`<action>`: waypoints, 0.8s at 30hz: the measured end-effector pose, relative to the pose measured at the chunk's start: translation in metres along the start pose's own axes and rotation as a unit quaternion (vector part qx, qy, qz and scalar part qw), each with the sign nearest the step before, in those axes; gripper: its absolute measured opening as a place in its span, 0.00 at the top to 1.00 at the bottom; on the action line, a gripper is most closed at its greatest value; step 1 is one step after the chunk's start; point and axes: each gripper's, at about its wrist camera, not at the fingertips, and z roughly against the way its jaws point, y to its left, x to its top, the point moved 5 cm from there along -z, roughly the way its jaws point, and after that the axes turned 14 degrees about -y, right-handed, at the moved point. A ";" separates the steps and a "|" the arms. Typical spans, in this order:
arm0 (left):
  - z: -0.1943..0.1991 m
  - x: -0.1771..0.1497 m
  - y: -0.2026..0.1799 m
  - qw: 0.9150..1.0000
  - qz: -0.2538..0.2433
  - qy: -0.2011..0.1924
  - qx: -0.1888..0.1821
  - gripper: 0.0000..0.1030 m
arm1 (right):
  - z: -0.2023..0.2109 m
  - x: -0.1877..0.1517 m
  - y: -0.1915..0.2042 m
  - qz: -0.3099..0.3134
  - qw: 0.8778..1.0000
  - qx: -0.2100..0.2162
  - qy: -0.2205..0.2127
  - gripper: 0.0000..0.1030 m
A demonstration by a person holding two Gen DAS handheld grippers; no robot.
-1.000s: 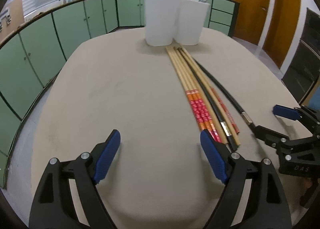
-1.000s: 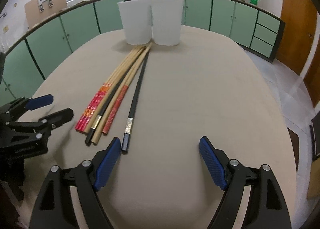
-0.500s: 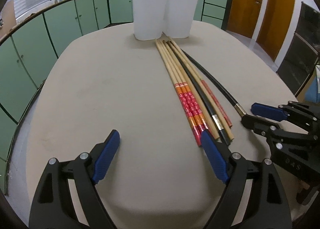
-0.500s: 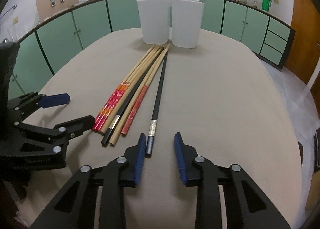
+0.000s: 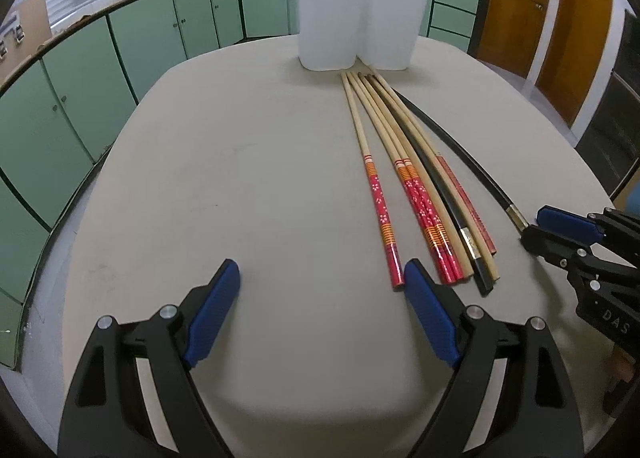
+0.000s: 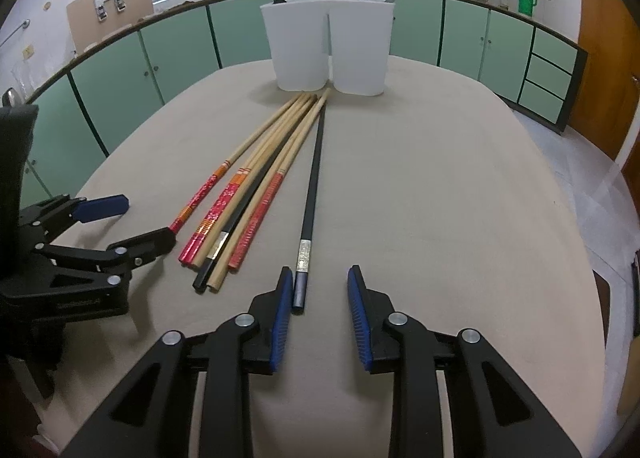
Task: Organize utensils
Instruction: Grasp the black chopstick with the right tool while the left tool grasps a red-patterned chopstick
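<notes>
Left wrist: left claw wide over bare desk, chopsticks fanned just right; right wrist: right claw narrowed, black chopstick end seemingly touching its left pad, ungripped, before white holder.

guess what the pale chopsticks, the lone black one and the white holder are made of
Pale chopsticks: probably bamboo or wood, matte tan grain, printed red ends. Lone black chopstick: glossy, likely lacquered or plastic, with a silvery band. White holder: smooth, slightly translucent, looks plastic.
</notes>
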 end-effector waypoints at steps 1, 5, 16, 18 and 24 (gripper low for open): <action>0.000 0.000 -0.001 1.000 -0.001 0.000 -0.001 0.22 | 0.000 0.000 0.002 0.004 1.000 0.001 0.000 0.72; -0.001 0.002 -0.003 1.000 0.003 -0.004 -0.009 0.33 | 0.000 -0.001 0.006 0.013 1.000 0.004 0.001 0.71; -0.001 0.005 -0.019 1.000 -0.010 -0.014 -0.027 0.84 | 0.000 -0.001 0.009 0.020 1.000 0.008 0.000 0.92; -0.001 0.005 -0.020 0.999 -0.005 -0.013 -0.032 0.94 | 0.000 -0.001 0.009 0.014 1.000 0.010 -0.001 0.92; 0.004 0.007 -0.012 0.999 0.013 -0.016 -0.034 0.95 | 0.008 0.006 0.002 0.003 1.000 0.004 -0.015 0.93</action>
